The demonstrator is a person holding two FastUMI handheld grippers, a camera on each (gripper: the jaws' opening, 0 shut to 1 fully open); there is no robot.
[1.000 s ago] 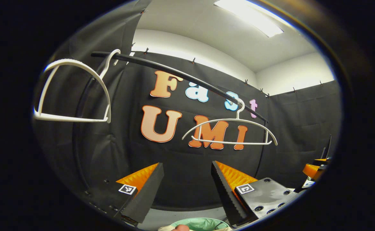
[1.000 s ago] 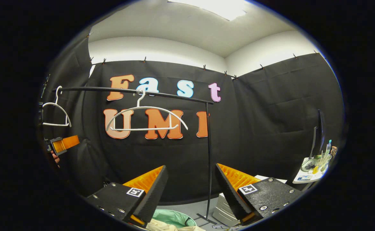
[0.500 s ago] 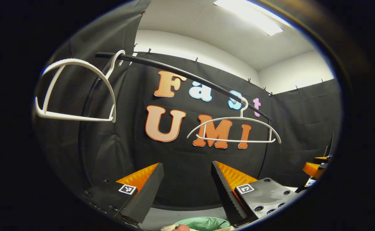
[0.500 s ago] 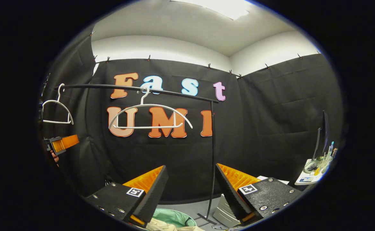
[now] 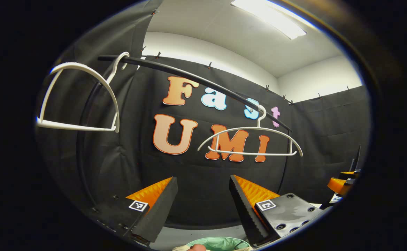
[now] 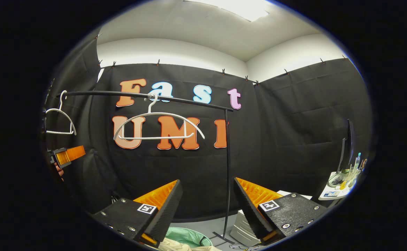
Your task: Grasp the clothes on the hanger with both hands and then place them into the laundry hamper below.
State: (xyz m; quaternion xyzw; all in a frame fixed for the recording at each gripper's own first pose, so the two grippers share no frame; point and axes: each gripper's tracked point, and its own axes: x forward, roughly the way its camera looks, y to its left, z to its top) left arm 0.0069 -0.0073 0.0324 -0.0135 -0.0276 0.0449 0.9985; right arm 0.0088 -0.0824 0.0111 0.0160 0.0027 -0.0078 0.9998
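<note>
Hangers: two white hangers on the black rail, both bare — the near hanger at the left end, the far hanger toward the right end.
Clothes: off the hangers; a pale bundle of clothes shows at the bottom edge, at the rim of the hamper.
Hamper: the green-lined laundry hamper sits on the floor below the rail, just under both tools.
Left tool: fingers spread apart, nothing between them, held up facing the wall.
Right tool: also released, fingers wide, empty.
Progress: looks finished or nearly so, with the garments down at the hamper and both tools let go.
Left to do: hard to tell whether the bundle lies fully inside; if it hangs over the rim, tuck it in.
</note>
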